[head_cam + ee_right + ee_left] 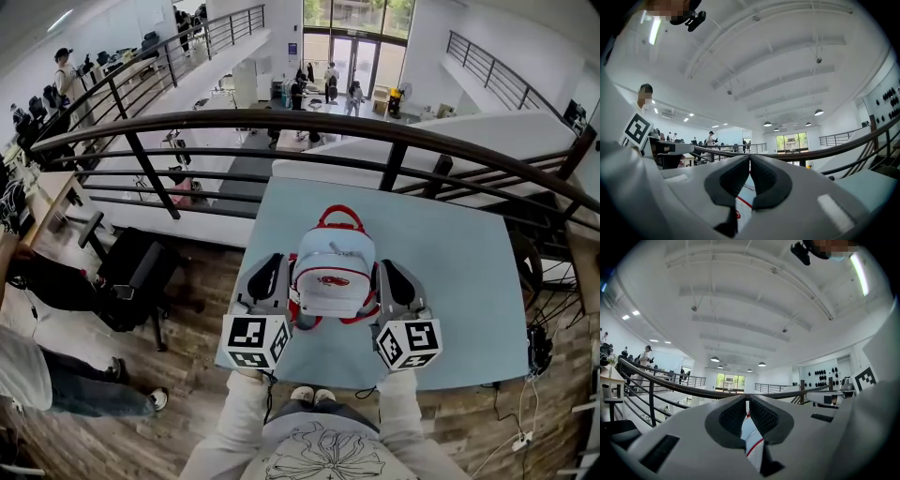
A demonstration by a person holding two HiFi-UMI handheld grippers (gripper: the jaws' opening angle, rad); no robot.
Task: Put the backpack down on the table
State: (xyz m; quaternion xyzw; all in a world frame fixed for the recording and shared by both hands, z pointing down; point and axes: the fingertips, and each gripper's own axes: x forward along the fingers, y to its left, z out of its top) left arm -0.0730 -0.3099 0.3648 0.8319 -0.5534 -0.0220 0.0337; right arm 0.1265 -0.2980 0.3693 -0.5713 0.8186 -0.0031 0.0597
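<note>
A white and pale-blue backpack (333,267) with red trim and a red top handle is over the near half of the light-blue table (459,253); I cannot tell whether it rests on it. My left gripper (279,262) is against its left side and my right gripper (384,267) against its right side. In the left gripper view the jaws (746,400) are closed, with pale fabric and red piping of the backpack (751,437) between the pads. The right gripper view shows the same: jaws (749,156) closed, with pale backpack fabric (740,204) and a red line in the gap.
A dark curved railing (375,127) runs along the table's far edge, with a drop to the floor below beyond it. A black chair (131,272) and a standing person (37,375) are to the left. Cables (539,352) hang at the table's right edge.
</note>
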